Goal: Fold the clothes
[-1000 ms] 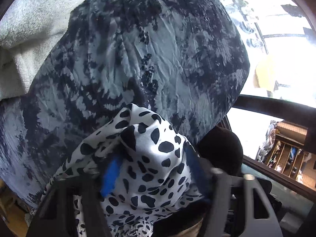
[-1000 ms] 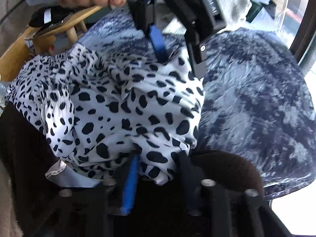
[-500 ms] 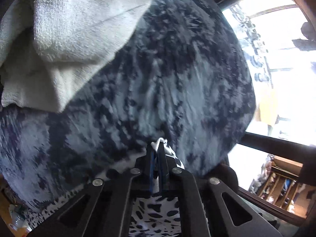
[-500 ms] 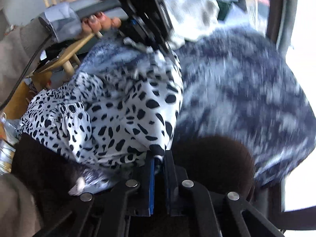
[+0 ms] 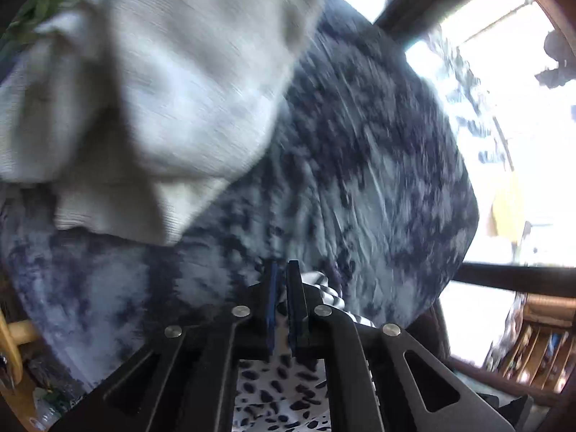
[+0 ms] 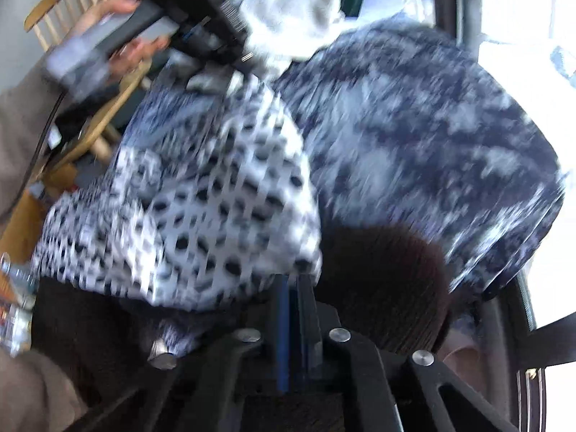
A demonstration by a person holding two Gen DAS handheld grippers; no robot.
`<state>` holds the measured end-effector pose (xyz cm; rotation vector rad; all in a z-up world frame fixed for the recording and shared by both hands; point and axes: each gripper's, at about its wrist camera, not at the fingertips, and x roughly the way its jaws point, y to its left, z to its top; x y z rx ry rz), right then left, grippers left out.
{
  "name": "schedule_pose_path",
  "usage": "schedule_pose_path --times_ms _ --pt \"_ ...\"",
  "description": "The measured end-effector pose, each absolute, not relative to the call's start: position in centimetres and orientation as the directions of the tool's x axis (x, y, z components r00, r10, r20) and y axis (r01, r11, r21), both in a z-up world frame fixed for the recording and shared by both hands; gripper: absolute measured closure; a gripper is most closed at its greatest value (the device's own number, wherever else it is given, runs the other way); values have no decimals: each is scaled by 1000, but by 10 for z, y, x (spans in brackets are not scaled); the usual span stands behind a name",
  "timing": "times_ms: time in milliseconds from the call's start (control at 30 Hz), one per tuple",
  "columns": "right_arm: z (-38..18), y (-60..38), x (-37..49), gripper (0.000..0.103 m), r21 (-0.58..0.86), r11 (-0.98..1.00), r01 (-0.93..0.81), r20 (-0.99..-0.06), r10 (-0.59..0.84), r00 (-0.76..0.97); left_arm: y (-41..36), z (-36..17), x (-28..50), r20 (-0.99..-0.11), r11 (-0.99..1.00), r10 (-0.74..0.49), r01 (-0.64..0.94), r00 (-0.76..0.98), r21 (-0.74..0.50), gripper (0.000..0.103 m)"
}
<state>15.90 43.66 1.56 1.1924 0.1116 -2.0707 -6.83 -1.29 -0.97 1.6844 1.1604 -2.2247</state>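
Bright window (image 5: 532, 115), dark frame, wooden chair (image 6: 68, 10), blue mottled cover (image 6: 414, 126)

You see a white garment (image 6: 201, 216) with black spots, a blue-grey mottled tablecloth (image 6: 424, 136), and an off-white towel (image 5: 144, 90).

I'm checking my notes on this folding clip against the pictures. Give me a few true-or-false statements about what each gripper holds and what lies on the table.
1. The left gripper is shut on the spotted garment. True.
2. The right gripper hangs open above the table. False: it is shut on the spotted garment's edge.
3. A white knit cloth lies on the blue-grey mottled tablecloth. True.
4. The spotted garment is red with stripes. False: it is white with black spots.
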Motion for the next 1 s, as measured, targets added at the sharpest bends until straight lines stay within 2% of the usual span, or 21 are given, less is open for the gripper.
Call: schedule_pose_path --times_ms 33,67,100,133,167,367,467,533,567,600,633,667,767,867,933,1000 --pt "17 436 154 54 280 -725 629 -766 -564 -308 -18 -5 -61 -855 -685 337 520 -395 -510 80" --pt "19 434 149 24 291 -722 628 -753 -577 -315 -19 -1 -55 -844 -675 346 516 -411 -527 62" --pt "21 433 144 18 301 -718 627 -740 -591 -322 -18 4 -49 -832 -667 359 507 -423 -546 54" --pt "20 431 137 19 322 -712 624 -732 -605 -313 -13 7 -44 -819 -662 384 491 -426 -566 40" --pt "14 428 129 20 357 -700 619 -731 -622 -282 -9 9 -41 -808 -656 409 480 -423 -583 33" --pt "-19 408 90 19 523 -633 570 -702 -700 -132 29 -5 -47 -756 -590 585 484 -295 -646 32" --pt "-26 397 84 19 554 -598 579 -691 -718 -82 58 -16 -59 -732 -584 653 487 -192 -649 32" --pt "-32 389 85 24 568 -577 587 -692 -721 -39 72 -21 -63 -742 -603 655 494 -142 -627 32" --pt "-34 385 85 40 573 -570 589 -695 -719 -18 78 -22 -65 -751 -616 650 498 -119 -611 32" --pt "-35 381 88 61 569 -569 593 -705 -710 -4 82 -22 -66 -763 -630 639 501 -99 -593 32" --pt "-35 377 92 74 555 -572 605 -718 -696 0 86 -22 -67 -774 -643 628 504 -83 -576 31" --pt "-33 374 99 95 533 -573 622 -731 -683 -2 90 -22 -69 -786 -659 614 505 -66 -557 30" --pt "-17 359 124 95 441 -561 700 -754 -655 -51 100 -21 -73 -836 -725 549 497 0 -476 29" --pt "6 343 151 96 395 -504 768 -735 -675 -65 103 -18 -74 -873 -765 485 504 42 -401 29" --pt "18 335 164 96 387 -466 796 -716 -695 -59 95 -11 -72 -872 -747 489 519 4 -416 31" --pt "24 329 173 96 382 -438 814 -706 -706 -49 83 -3 -68 -874 -730 484 533 -38 -428 62"
